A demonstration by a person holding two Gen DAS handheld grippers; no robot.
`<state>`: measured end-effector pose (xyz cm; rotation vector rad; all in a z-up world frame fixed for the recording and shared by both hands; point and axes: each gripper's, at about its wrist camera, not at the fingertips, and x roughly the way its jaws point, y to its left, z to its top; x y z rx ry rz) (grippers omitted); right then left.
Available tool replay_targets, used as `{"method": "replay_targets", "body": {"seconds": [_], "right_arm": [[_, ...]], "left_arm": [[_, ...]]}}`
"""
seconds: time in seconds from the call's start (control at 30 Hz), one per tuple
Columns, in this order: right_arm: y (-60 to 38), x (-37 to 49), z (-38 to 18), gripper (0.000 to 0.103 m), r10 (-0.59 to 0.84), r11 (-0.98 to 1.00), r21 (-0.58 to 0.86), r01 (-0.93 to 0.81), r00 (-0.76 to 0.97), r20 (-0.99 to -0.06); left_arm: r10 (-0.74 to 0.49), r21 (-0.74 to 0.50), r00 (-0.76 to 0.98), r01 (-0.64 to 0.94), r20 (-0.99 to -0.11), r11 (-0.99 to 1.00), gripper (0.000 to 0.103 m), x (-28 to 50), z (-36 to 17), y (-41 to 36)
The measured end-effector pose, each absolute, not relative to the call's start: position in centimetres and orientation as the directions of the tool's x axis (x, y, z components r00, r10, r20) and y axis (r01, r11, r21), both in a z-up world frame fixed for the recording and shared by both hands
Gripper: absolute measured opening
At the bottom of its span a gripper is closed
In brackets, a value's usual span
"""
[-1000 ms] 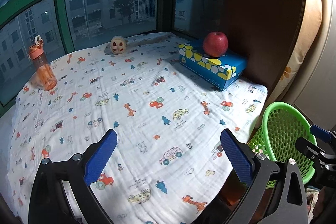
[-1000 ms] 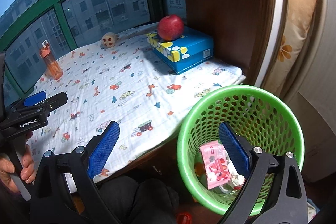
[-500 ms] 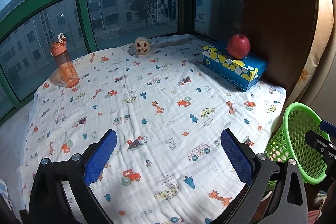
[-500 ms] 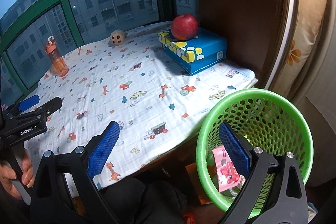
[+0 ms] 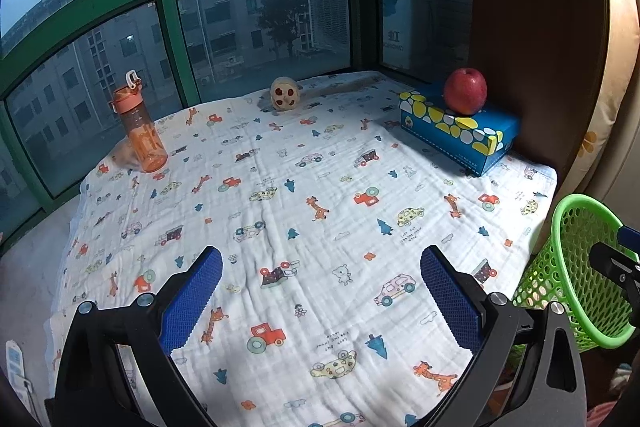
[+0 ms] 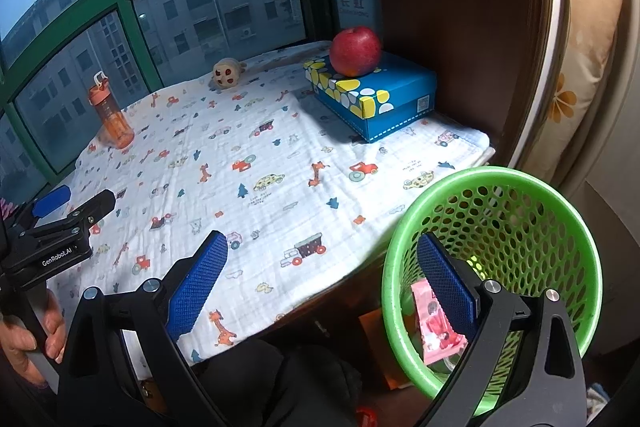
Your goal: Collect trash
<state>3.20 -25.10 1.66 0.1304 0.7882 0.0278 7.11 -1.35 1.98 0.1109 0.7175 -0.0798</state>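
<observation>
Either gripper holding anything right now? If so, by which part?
Nothing held. The left gripper and right gripper both stand open with nothing between the pads. The pink wrapper lies loose in the green basket.

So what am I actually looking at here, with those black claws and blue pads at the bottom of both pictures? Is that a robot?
No robot: a person holds a hand-held gripper in each hand, and a fisheye camera on each looks forward along its two fingers. One picture comes from the left gripper, the other from the right gripper; the right view also shows the left one off to the side. Both stand open and hold nothing.

Ahead is a surface under a printed cloth. On it stand an orange bottle, a small round toy and a blue box with an apple on top. Beside the cloth's edge stands a green basket, with a pink wrapper inside.
</observation>
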Motion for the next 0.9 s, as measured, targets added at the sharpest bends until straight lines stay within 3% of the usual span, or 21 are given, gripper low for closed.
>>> {"method": "replay_targets", "body": {"seconds": [0.9], "right_arm": [[-25.04,2.84,2.02,0.095,0.072,0.990,0.136,0.032,0.715,-0.696]], "left_arm": [[-0.004,0.102,0.771,0.090,-0.637,0.991,0.096,6.59,2.46,-1.57]]}}
